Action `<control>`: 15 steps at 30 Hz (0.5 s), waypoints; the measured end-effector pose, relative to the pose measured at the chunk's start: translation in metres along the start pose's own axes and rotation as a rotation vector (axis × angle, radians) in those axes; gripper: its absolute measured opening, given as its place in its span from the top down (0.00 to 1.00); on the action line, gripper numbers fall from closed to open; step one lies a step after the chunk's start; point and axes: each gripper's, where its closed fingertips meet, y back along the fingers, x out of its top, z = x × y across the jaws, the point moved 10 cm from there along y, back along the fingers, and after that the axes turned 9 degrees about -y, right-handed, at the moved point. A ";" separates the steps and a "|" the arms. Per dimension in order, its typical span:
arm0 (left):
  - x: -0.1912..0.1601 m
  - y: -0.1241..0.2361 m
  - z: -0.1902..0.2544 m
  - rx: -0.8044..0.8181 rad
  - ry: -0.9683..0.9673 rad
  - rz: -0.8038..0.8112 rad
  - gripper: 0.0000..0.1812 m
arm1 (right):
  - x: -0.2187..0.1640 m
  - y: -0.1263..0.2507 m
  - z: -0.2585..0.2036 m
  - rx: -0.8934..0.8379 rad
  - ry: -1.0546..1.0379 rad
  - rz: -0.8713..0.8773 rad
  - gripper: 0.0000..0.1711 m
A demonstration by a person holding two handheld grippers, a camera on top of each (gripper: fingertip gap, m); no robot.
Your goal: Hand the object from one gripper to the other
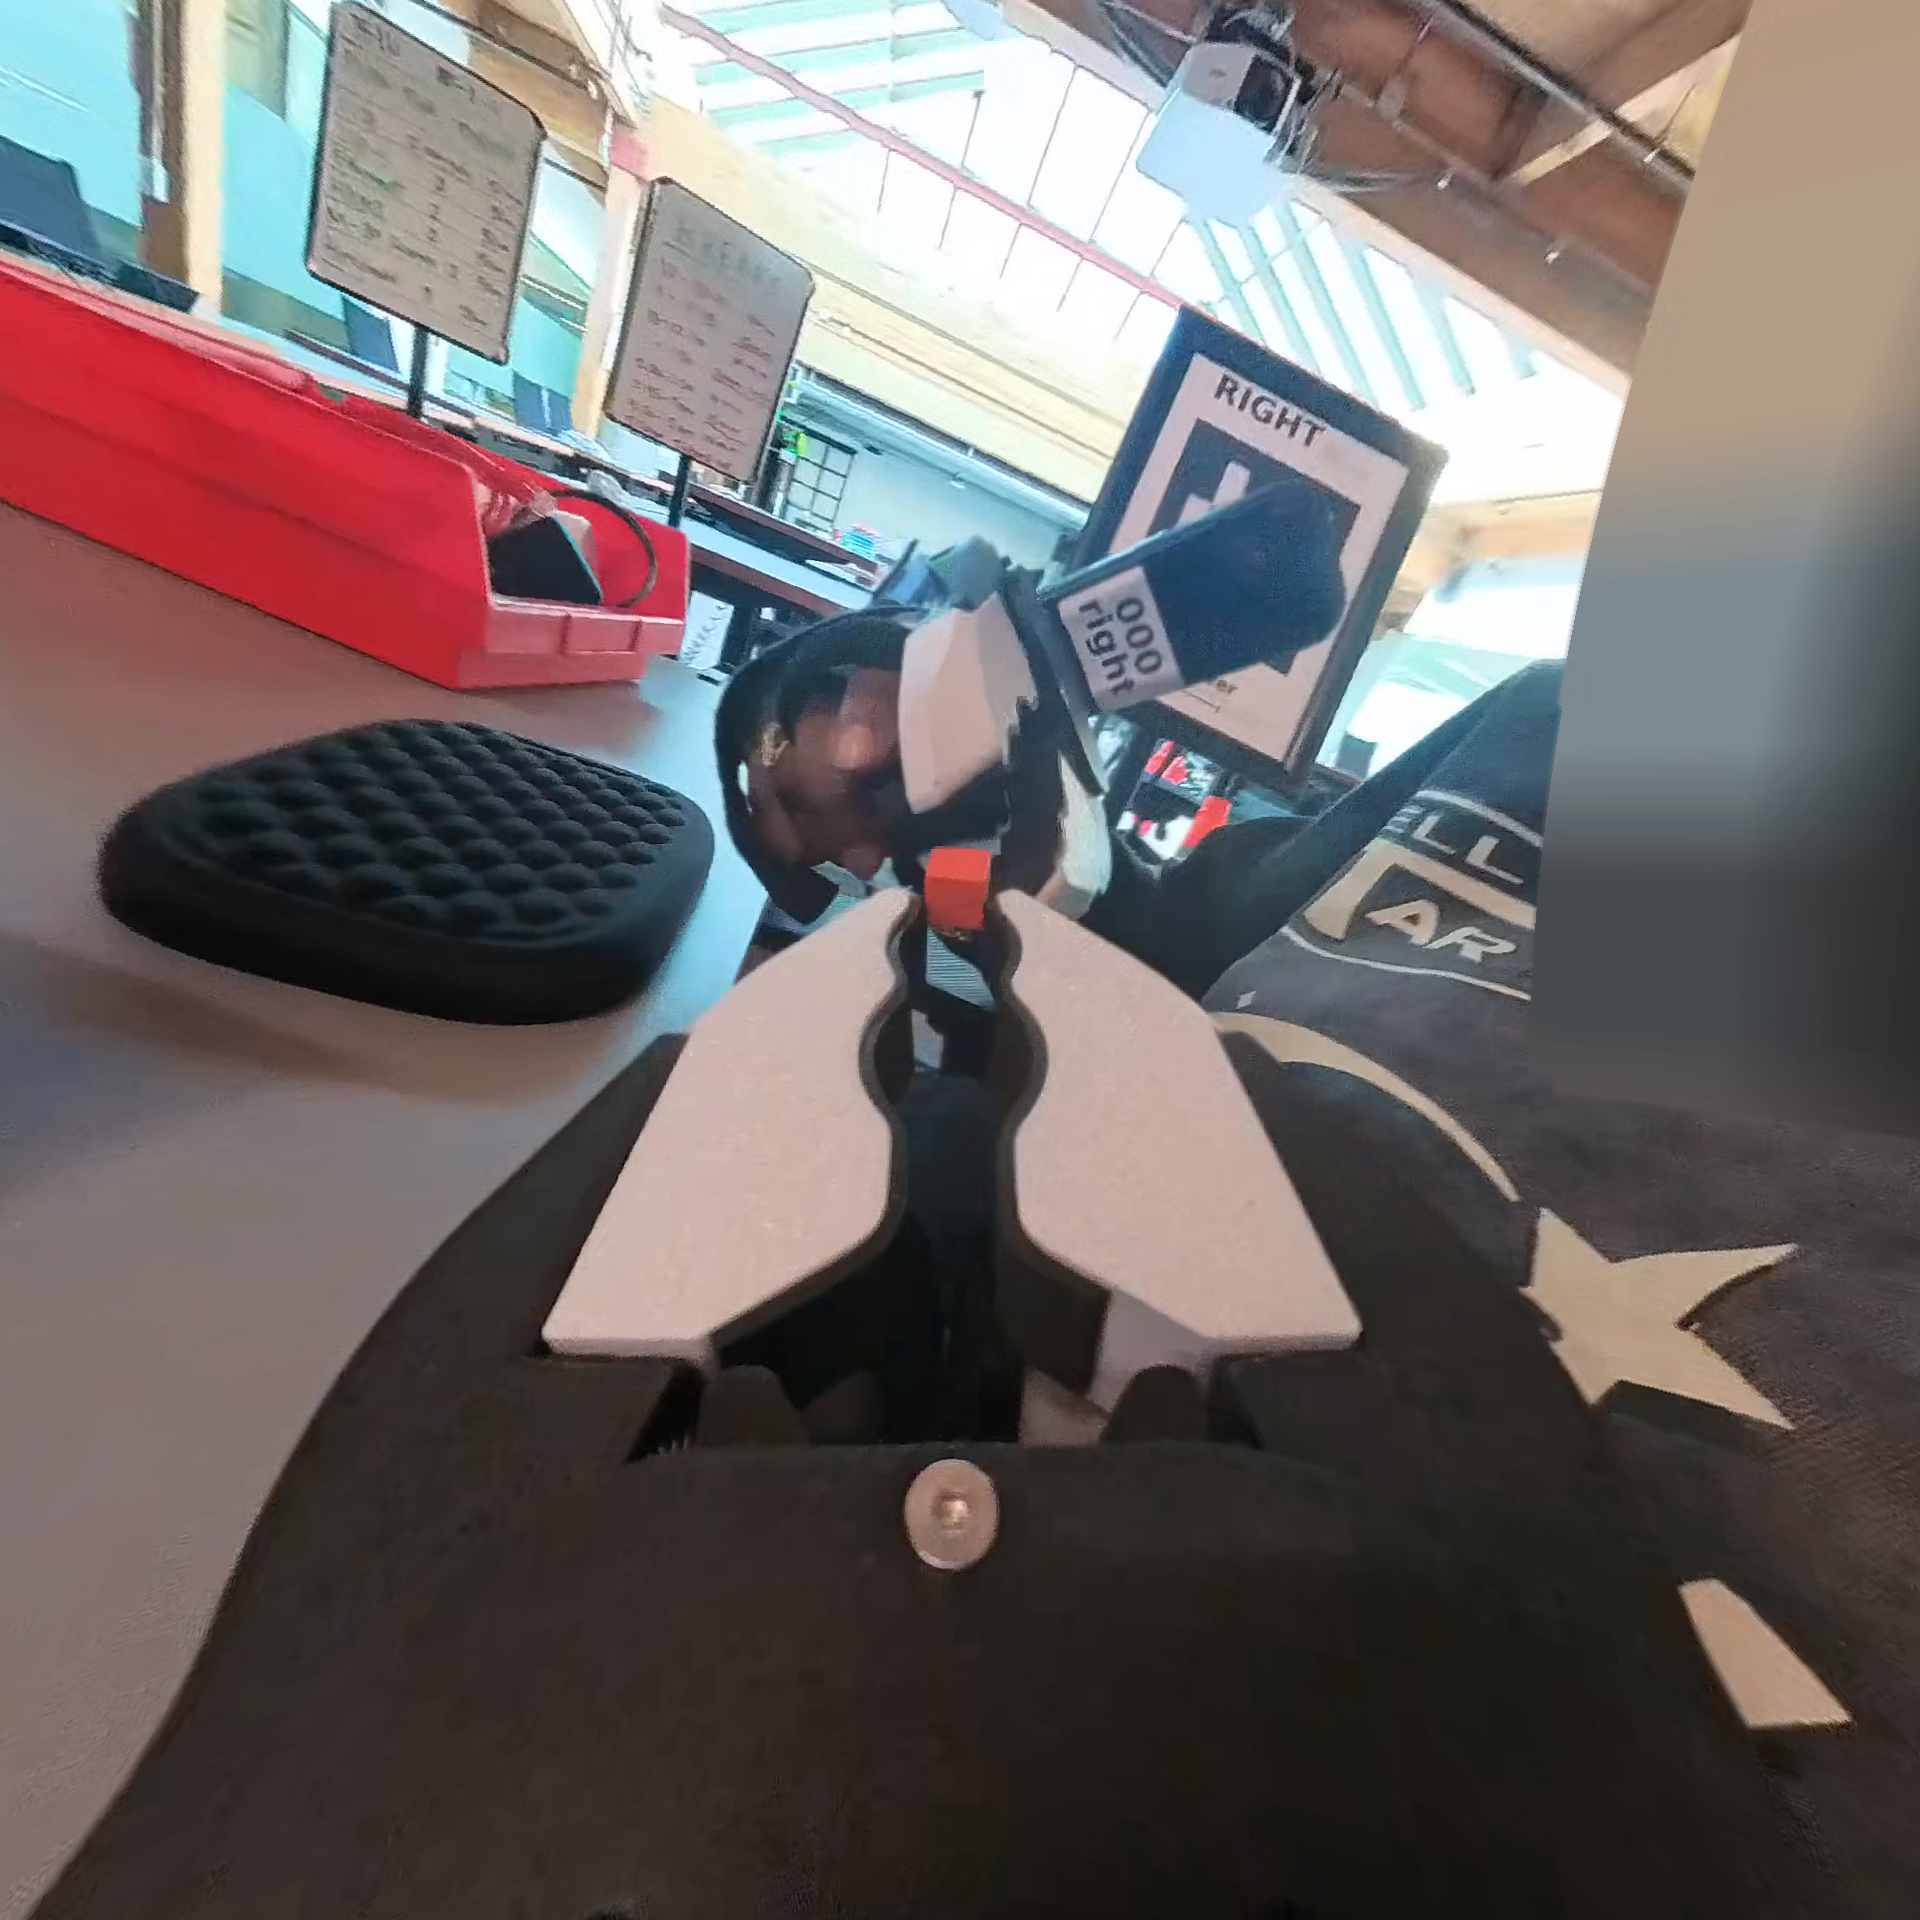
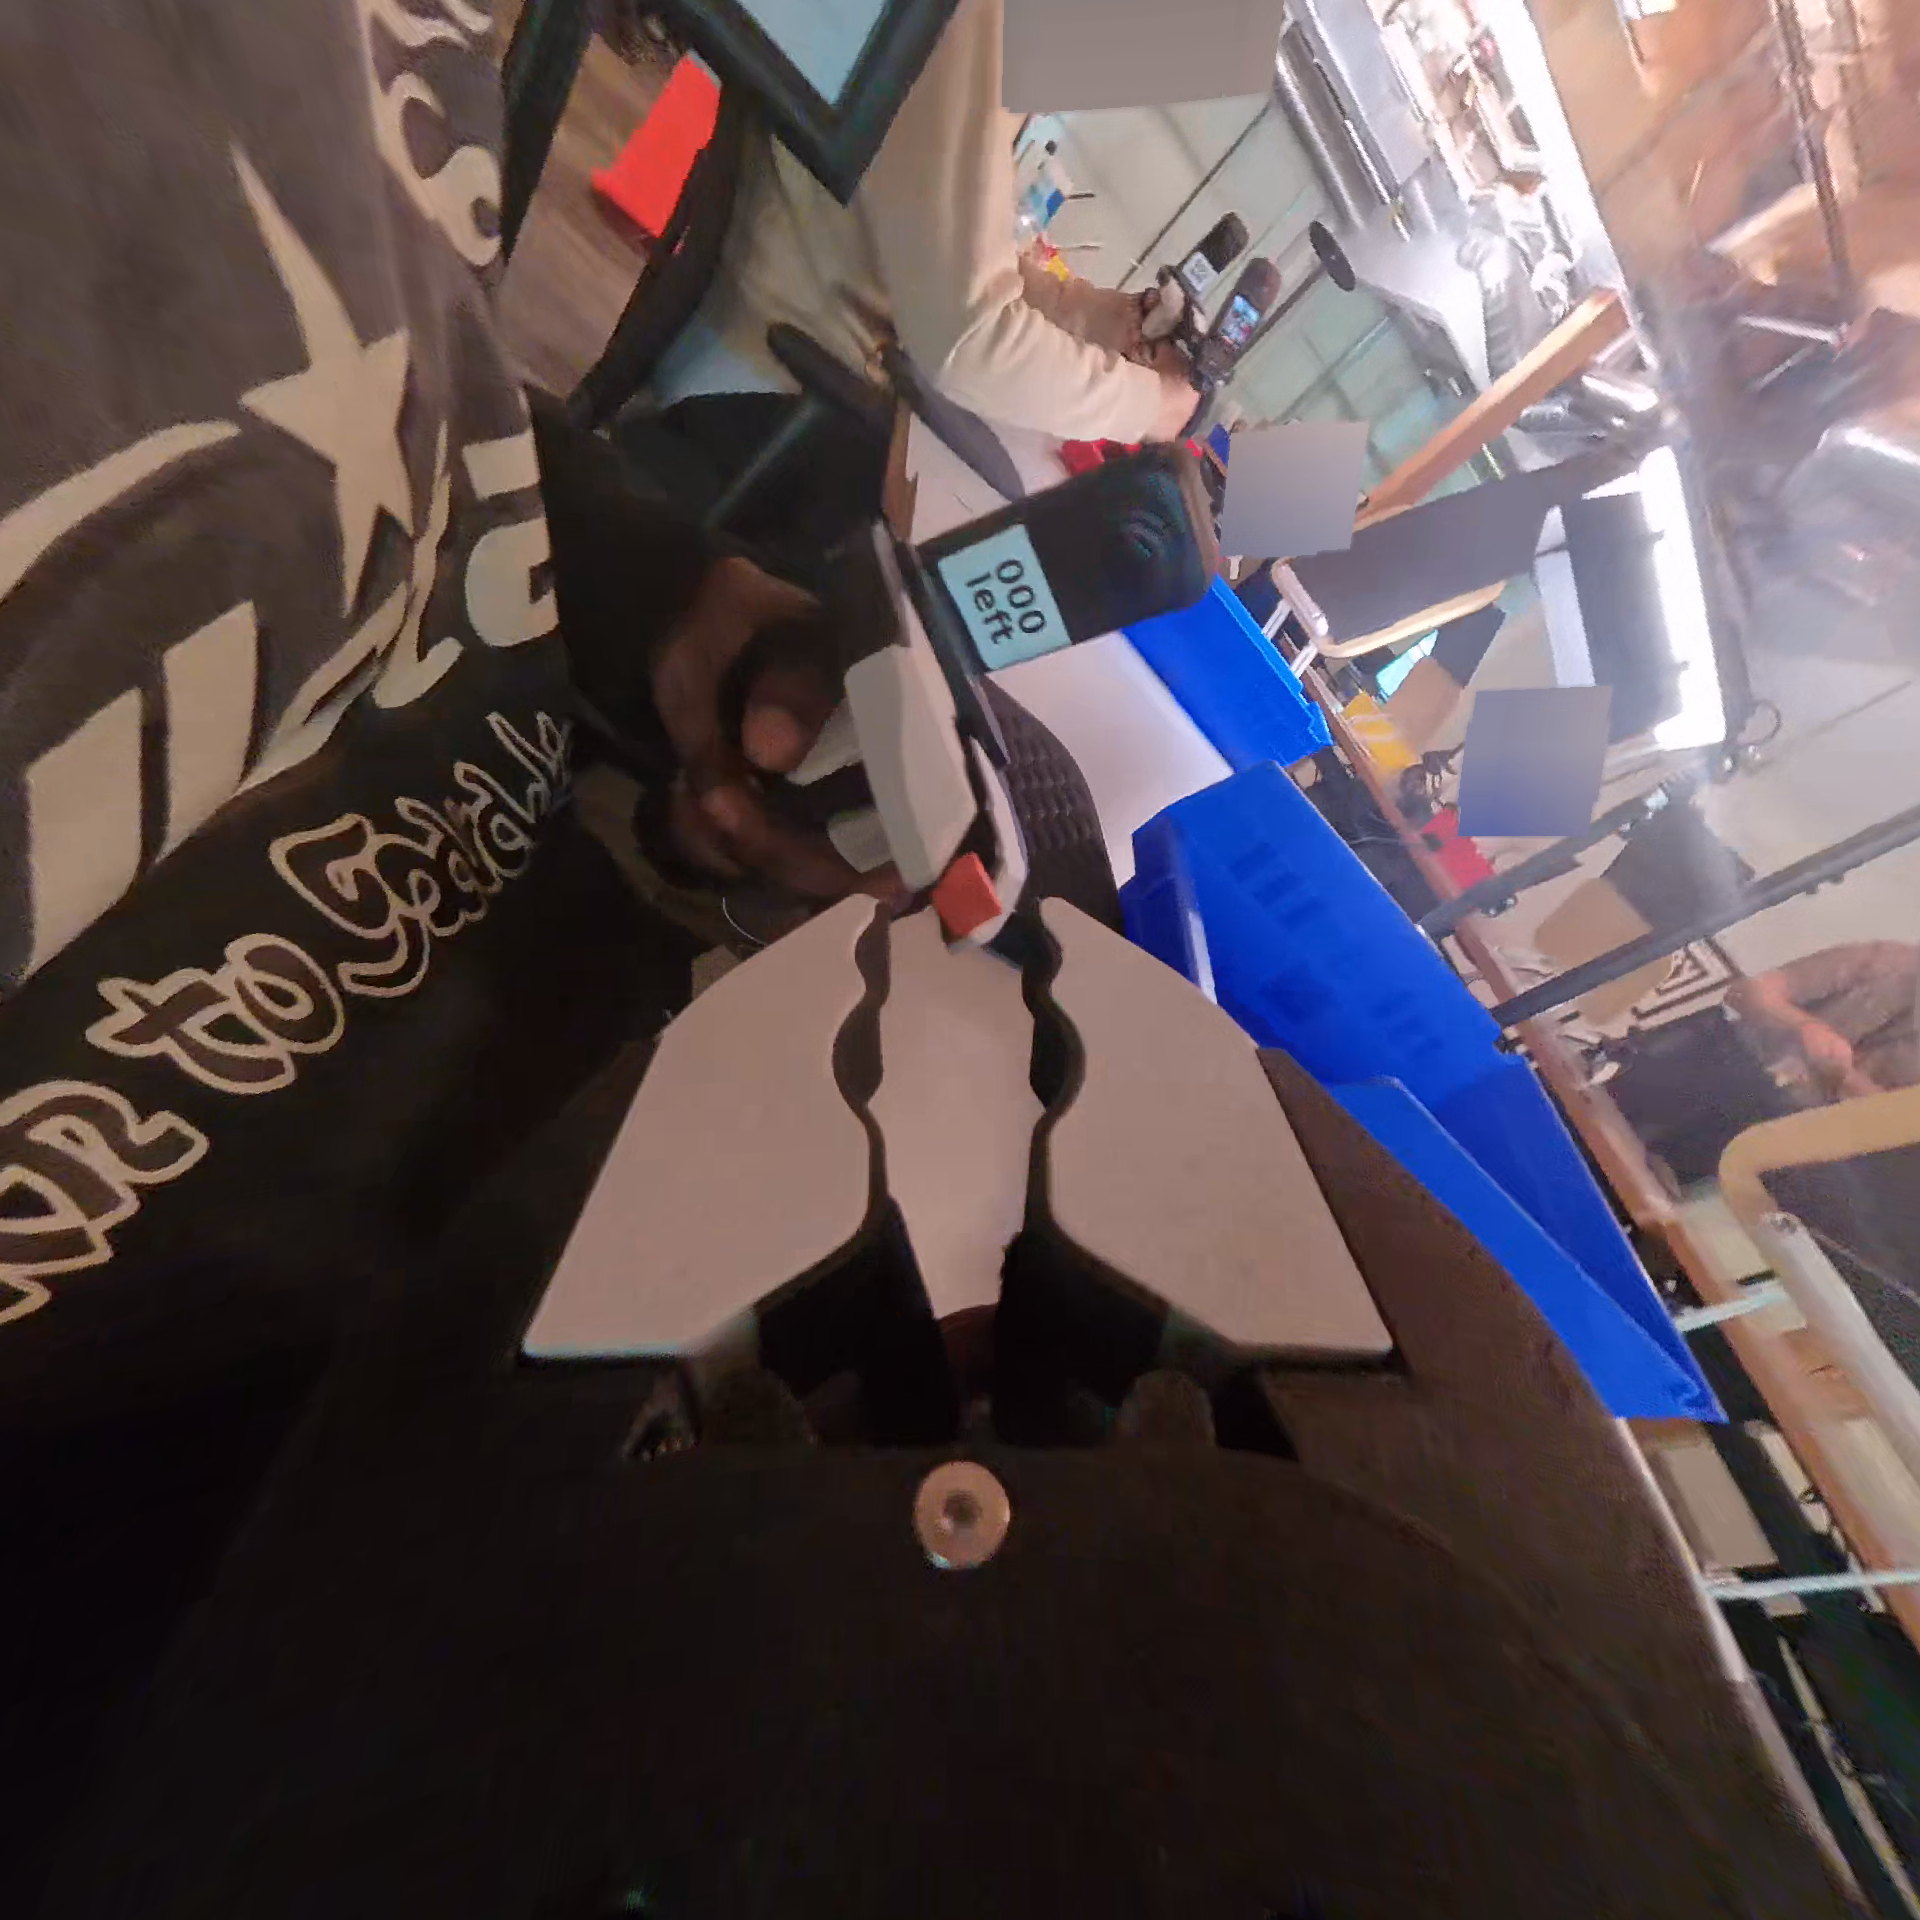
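The small red block (image 1: 954, 902) sits clamped between the white fingertips (image 1: 878, 935) of the left tool (image 1: 956, 925), held up off the grey table (image 1: 156, 1122) in front of the person's dark printed shirt (image 1: 1558, 1195). In the left wrist view the right tool (image 1: 997, 790) comes down steeply from above, its white fingers reaching to just behind the block, with a hand (image 1: 831, 769) wrapped around its grip and a black labelled block on top. From the right wrist view, the right tool (image 2: 961, 920) has its fingers parted, and the red block (image 2: 966, 894) lies just ahead of their tips, roughly in line with the gap between them; it is pinched at the end of the left tool (image 2: 961, 904), whose white fingers slant down from the upper left. Whether the right tool's tips already touch the block cannot be told (the view is tilted and somewhat blurred). A hand (image 2: 748, 748) grips the left tool's handle. On the table, to the left in the left wrist view, a black dimpled pad (image 1: 416, 862) lies flat, and a red bin (image 1: 312, 509) stands farther back toward the far edge. Blue bins (image 2: 1351, 997) sit along the table's edge in the right wrist view, beyond the right tool.
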 end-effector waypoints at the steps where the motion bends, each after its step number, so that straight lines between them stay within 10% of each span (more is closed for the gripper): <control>1: 0.000 0.000 0.000 -0.007 0.015 -0.001 0.95 | 0.000 -0.001 -0.002 0.005 0.015 0.006 0.86; 15: -0.005 -0.003 -0.001 -0.069 0.091 -0.058 0.94 | 0.003 -0.001 -0.010 -0.003 0.201 -0.019 0.90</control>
